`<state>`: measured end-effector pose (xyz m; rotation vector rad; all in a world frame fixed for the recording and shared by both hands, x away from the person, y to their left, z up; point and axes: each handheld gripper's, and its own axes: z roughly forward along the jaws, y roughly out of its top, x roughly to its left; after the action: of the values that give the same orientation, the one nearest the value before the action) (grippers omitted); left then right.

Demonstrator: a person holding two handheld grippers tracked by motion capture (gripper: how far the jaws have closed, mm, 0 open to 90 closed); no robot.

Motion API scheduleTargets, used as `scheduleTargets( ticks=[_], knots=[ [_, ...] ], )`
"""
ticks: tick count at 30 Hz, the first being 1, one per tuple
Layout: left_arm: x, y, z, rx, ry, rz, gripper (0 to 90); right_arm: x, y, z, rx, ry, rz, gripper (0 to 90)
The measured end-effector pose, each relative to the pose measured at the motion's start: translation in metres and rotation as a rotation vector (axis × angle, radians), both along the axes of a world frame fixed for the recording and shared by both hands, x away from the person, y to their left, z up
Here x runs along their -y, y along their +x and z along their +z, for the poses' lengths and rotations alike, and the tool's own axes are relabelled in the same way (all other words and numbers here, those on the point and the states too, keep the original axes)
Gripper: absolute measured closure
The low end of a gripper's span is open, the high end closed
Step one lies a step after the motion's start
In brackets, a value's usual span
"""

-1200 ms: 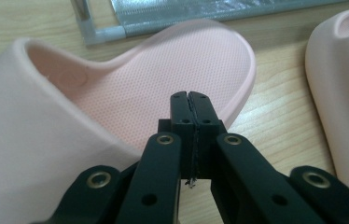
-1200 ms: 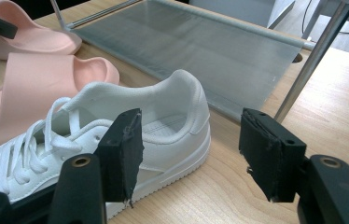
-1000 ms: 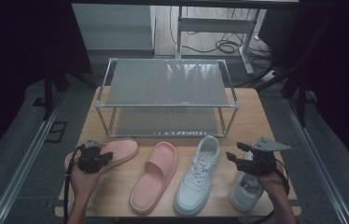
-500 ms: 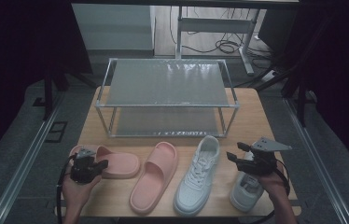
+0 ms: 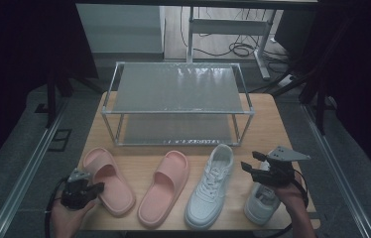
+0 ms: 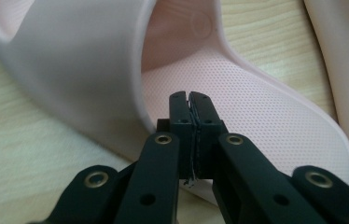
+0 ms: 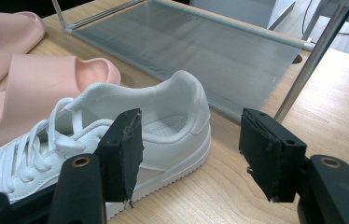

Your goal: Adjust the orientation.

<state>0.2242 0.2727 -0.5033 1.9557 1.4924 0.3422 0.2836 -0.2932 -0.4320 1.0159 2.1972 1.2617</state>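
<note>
Two pink slippers and two white sneakers lie in a row on the wooden table (image 5: 265,124). My left gripper (image 5: 90,188) is at the near left, beside the left pink slipper (image 5: 108,179). Its jaws are shut, pads pressed together, and nothing shows between them. In the left gripper view the left gripper (image 6: 190,99) hangs over the slipper's dotted footbed (image 6: 256,109). My right gripper (image 5: 250,168) hovers open above the small right sneaker (image 5: 262,202). In the right gripper view the right gripper (image 7: 196,149) frames the heel of the larger white sneaker (image 7: 177,116).
A two-level metal rack (image 5: 176,91) with frosted shelves stands at the back of the table. The second pink slipper (image 5: 164,187) and the larger sneaker (image 5: 211,186) lie between my hands. The near table edge lies just behind both hands.
My left hand has drawn back toward the near left corner. The left pink slipper has swung from lying across the table to lying slantwise. The right hand has kept still.
</note>
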Motion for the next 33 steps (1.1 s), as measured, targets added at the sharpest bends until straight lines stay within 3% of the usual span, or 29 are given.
scheduleTargets(
  ticks=[18, 21, 22, 25, 29, 33],
  knots=[
    [-0.026, -0.008, 0.003, -0.003, -0.002, 0.039, 88.7, 0.001, 0.001, -0.001, -0.006, 0.001, 0.002, 40.2],
    [-0.03, -0.012, 0.007, 0.014, -0.036, 0.034, 88.8, 0.001, 0.001, -0.001, -0.007, 0.0, -0.001, 40.2],
    [-0.035, -0.013, 0.011, 0.035, -0.076, 0.044, 89.1, 0.001, 0.001, -0.001, -0.007, -0.001, -0.002, 40.2],
    [-0.042, -0.014, 0.017, 0.068, -0.098, 0.063, 90.0, 0.0, 0.0, -0.001, -0.003, 0.0, 0.0, 40.2],
    [-0.048, -0.007, 0.023, 0.087, -0.108, 0.083, 90.0, -0.001, 0.0, -0.001, -0.005, -0.005, 0.004, 40.1],
    [-0.059, 0.015, 0.027, 0.095, -0.105, 0.119, 90.0, -0.002, 0.001, -0.001, -0.006, -0.008, 0.006, 40.1]
  ],
)
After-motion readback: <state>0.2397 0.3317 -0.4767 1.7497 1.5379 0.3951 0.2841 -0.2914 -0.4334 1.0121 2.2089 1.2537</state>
